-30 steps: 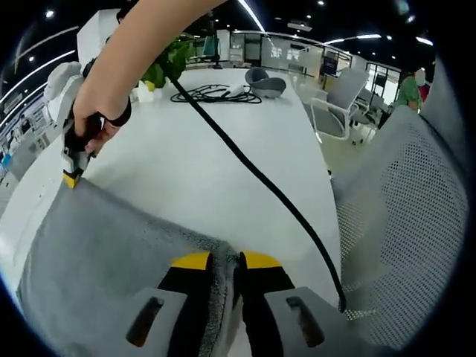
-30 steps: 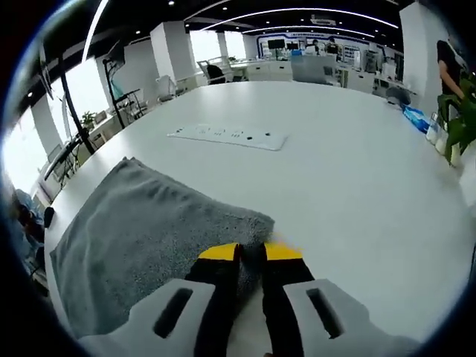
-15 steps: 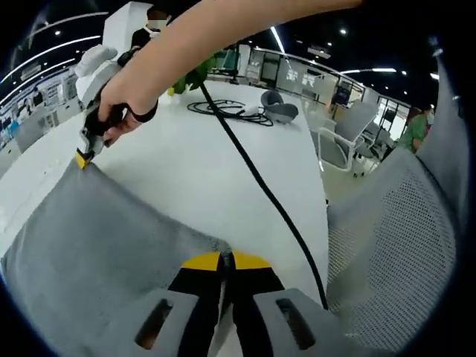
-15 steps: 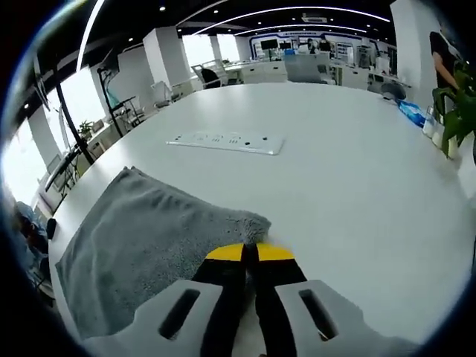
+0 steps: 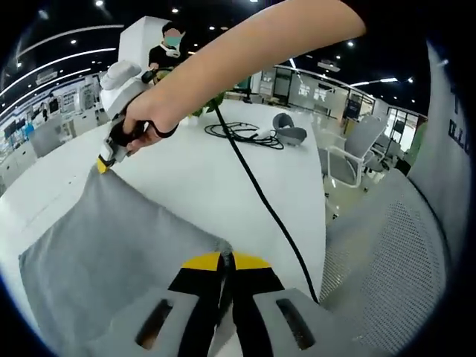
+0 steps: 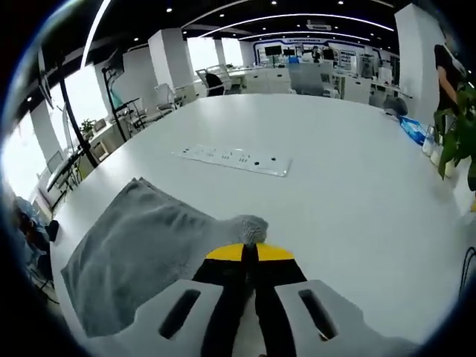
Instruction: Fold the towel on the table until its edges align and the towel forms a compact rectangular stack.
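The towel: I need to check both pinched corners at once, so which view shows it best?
The left gripper view: the towel spreads between the left gripper and the right gripper, both corners pinched. The right gripper view shows the towel and one corner.

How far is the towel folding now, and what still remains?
Done: both grippers hold towel corners, the left gripper and the right gripper each shut on one. In hand: that edge is lifted. Left: carrying it over, aligning edges and making the compact stack on the table.
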Available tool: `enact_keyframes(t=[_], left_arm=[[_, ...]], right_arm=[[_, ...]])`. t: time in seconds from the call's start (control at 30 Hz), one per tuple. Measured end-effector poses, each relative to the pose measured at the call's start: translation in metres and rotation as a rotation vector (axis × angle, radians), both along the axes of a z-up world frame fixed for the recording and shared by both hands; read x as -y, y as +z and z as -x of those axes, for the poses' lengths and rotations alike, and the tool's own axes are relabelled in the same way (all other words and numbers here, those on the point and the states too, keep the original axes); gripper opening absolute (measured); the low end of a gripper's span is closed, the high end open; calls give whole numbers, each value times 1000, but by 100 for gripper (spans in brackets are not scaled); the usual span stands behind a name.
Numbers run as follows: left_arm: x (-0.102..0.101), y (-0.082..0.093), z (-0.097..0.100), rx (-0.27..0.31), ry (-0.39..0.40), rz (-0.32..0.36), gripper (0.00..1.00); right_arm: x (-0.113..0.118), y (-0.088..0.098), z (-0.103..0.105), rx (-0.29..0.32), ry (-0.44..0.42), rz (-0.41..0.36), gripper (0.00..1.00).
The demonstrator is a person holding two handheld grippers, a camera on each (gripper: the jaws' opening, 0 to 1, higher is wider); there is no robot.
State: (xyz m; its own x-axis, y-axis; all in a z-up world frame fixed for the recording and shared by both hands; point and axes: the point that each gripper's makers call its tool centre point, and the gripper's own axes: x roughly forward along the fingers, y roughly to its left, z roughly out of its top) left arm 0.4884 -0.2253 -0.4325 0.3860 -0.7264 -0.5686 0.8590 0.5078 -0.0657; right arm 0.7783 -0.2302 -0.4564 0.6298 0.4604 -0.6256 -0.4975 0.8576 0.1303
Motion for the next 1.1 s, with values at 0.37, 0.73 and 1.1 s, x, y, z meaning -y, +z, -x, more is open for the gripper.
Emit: enact_keyframes(t=[0.37, 0.73, 1.1], left_arm=[[-20, 30, 6, 61, 80, 48, 4], [-46, 62, 3, 114, 166, 108, 4], [-87, 76, 1, 139, 263, 146, 4]], right_arm=[[-24, 37, -2, 69, 36, 21, 0], [-52, 67, -1, 86, 48, -2, 0], [-85, 81, 1, 103, 79, 5, 0]])
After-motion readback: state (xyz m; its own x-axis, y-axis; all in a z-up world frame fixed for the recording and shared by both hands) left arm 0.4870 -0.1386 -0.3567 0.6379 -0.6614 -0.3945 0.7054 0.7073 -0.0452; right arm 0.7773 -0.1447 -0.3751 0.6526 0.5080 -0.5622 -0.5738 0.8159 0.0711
